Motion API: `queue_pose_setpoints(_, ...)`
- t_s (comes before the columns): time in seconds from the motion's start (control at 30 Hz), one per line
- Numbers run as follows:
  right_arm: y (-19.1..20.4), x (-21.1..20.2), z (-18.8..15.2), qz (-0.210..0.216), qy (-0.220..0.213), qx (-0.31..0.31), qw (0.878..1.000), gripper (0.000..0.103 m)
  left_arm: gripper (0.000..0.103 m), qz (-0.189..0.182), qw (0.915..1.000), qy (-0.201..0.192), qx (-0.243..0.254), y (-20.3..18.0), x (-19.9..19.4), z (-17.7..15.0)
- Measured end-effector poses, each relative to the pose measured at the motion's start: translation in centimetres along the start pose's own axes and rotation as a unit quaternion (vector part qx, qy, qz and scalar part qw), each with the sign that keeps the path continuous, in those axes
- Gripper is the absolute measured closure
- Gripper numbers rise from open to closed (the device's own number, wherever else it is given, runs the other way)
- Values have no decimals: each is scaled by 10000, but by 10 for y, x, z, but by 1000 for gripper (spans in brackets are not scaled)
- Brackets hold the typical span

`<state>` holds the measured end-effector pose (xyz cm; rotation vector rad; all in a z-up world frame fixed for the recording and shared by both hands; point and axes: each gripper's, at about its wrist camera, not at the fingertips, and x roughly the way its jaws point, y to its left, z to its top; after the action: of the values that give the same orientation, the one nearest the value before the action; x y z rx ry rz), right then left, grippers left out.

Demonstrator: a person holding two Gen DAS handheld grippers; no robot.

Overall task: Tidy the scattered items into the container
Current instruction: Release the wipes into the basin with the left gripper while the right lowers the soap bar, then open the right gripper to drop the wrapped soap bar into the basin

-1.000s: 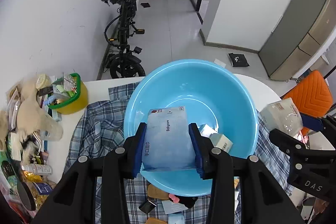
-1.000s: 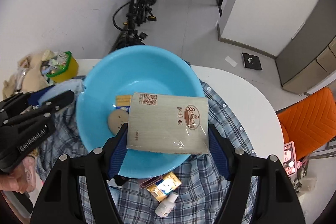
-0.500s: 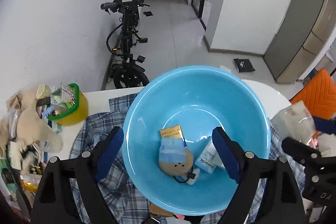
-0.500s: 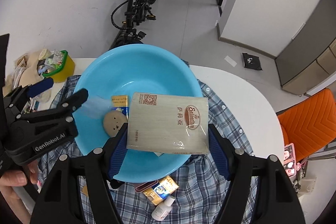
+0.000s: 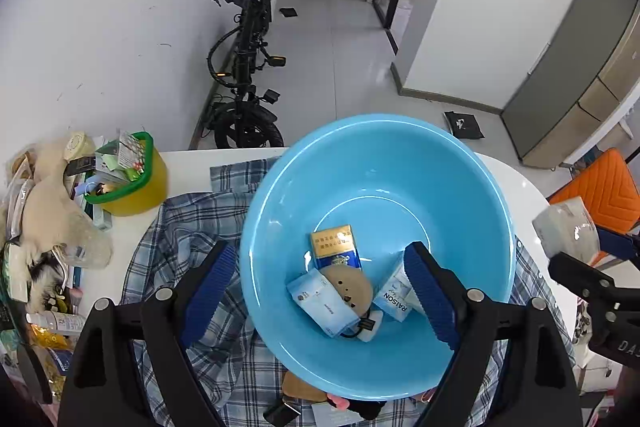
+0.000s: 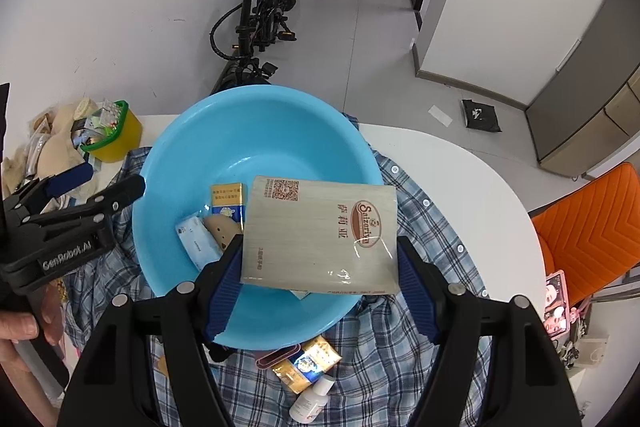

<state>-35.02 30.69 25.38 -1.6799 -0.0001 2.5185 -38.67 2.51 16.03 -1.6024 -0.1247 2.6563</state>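
A blue basin [image 5: 360,155] stands on a plaid shirt [image 5: 180,227]. In it lie a gold and blue box [image 5: 335,247], a tan round item [image 5: 347,289], a pale blue pack [image 5: 322,307] and a white pack [image 5: 396,297]. My left gripper [image 5: 318,255] hangs open over the basin, with nothing between its pads. My right gripper [image 6: 319,247] holds a beige flat pack [image 6: 320,235] above the basin's [image 6: 240,131] near right side. Its jaws are opening, and both pads still touch the pack's ends.
A gold box [image 6: 306,363] and a small white bottle [image 6: 312,399] lie on the shirt in front of the basin. A yellow tub [image 5: 132,183] and piled clutter [image 5: 44,227] fill the table's left end. An orange chair [image 6: 588,235] stands at the right, and a bike [image 5: 248,75] behind.
My left gripper opened and let go of the pale blue pack, which now lies in the basin. The right gripper still holds the beige pack in the same spot.
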Motion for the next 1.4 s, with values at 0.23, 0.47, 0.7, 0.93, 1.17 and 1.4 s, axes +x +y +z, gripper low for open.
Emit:
queue_pose_setpoints(0.23,2,14,-2,148,46,70,9999,20,15,3,10000,16,55,-4,3,-2)
queue_pose_setpoints(0.47,-1,24,-2,-21,158,32,9999,20,15,-94,9999,91,-49,-1,5,-2)
queue_pose_setpoints(0.7,2,22,-2,48,82,-2,10000,20,15,-24,10000,12,22,-1,2,-1)
queue_pose_setpoints(0.93,1,36,-6,141,139,60,9998,20,15,-47,9999,106,20,-1,21,-8)
queue_pose_setpoints(1.17,-2,66,-13,223,328,117,9991,20,15,-6,9993,351,142,-3,47,-18)
queue_pose_setpoints(1.4,-3,84,-21,225,377,176,9989,20,15,-152,9998,79,71,-5,53,-23)
